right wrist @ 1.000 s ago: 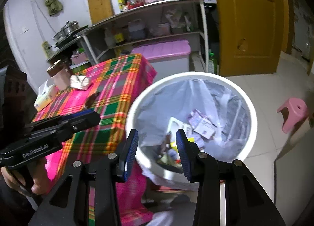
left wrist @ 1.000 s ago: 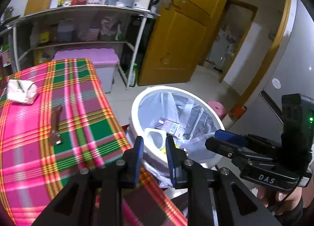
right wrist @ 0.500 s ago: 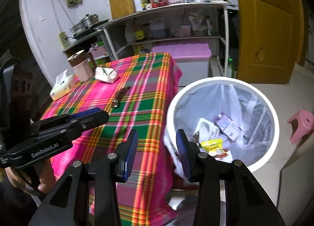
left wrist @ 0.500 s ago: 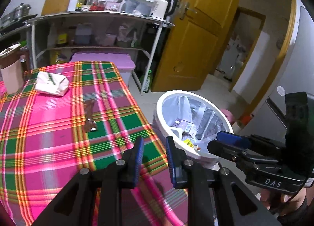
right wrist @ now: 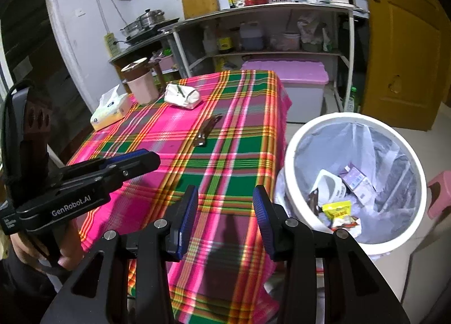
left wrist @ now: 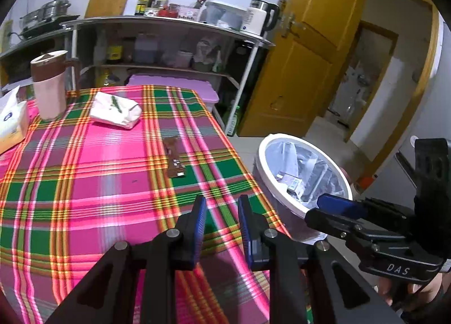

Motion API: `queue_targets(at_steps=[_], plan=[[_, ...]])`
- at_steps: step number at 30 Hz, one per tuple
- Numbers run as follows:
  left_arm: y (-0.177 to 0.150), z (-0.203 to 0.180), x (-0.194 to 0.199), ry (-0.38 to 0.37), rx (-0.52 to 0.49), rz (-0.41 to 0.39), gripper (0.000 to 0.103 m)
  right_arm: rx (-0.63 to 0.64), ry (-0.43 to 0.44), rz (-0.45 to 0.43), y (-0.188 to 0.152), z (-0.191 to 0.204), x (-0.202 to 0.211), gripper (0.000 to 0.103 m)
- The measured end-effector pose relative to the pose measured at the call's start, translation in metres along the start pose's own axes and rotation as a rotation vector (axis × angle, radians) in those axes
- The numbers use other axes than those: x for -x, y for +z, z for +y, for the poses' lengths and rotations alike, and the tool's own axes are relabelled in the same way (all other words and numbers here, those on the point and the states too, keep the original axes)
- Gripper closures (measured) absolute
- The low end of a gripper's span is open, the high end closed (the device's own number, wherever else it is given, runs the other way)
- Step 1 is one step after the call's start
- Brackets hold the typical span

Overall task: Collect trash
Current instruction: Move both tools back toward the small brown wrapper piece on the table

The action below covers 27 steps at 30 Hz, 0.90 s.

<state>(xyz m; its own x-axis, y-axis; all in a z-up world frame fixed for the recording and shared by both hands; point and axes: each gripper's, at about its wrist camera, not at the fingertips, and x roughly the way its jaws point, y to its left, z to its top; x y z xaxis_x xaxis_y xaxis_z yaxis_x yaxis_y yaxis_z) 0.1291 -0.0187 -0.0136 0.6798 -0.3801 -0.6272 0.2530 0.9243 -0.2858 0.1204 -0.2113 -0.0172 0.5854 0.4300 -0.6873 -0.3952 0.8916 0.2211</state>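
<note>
Two grippers hovered empty over a plaid tablecloth, each with its jaws parted and nothing between them. The left gripper filled the bottom centre of its own view, and appeared again at the left edge of the right wrist view, in profile. The right gripper sat at the bottom centre of its view, its jaws spread wider, and showed in the lower right of the left wrist view.

A brown wrapper lay flat on the cloth near the centre of the left view, well apart from both tools. A crumpled white packet rested toward the upper left, just beside a pink jug with a brown lid, with a tissue pack at the far left edge.

The white bin, lined with a clear bag, stood beside the table at the right of the right view. Only that view looked down into it, showing a yellow snack packet, a white pouch and a purple carton. The left view caught mainly its rim and liner, and alone took in the open doorway at upper right.
</note>
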Motion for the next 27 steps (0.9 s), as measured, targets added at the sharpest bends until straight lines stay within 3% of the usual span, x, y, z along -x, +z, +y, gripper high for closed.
queue_targets(at_steps=[12,27], plan=[[0.003,0.039,0.015,0.08,0.048,-0.026,0.08,0.018,0.025,0.052,0.01,0.024,-0.033,0.061],[0.005,0.094,0.022,0.155,0.121,-0.037,0.08,0.052,0.03,0.108,0.048,0.053,-0.114,0.061]])
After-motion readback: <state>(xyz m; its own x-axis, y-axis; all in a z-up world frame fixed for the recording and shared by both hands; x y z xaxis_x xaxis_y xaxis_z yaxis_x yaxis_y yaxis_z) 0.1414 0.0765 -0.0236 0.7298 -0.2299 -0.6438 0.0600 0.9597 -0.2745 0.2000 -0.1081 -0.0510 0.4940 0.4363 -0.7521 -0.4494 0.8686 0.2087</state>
